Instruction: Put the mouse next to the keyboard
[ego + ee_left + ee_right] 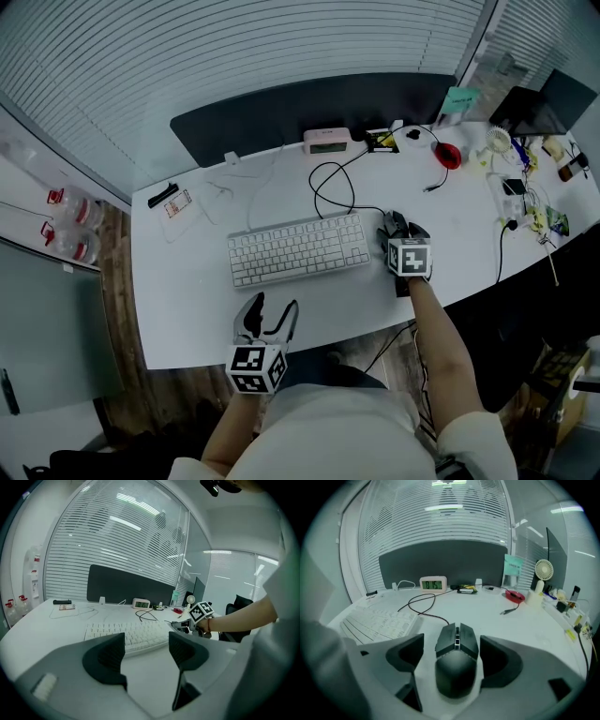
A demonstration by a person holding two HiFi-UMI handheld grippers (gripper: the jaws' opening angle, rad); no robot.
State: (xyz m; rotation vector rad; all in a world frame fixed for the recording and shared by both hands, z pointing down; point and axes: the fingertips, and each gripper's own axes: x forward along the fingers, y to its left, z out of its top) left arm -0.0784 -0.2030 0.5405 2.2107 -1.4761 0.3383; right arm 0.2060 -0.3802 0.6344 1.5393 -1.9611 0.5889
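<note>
At the keyboard's (298,248) three o'clock end, the black mouse (457,663) lies untouched between my right gripper's (454,656) open fingers (407,657), long axis six-to-twelve; my left gripper (147,653) gapes empty.

black mouse (457,660) on a white desk (187,309), white keyboard (298,248), pale pink clock (326,141), red dish (449,155), teal card (513,569), dark panel (281,112), white slatted blinds (234,47).

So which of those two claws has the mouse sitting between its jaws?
The right gripper: the black mouse lies between its open jaws, a gap either side. The left gripper holds nothing, only bare desk before the keyboard.
</note>
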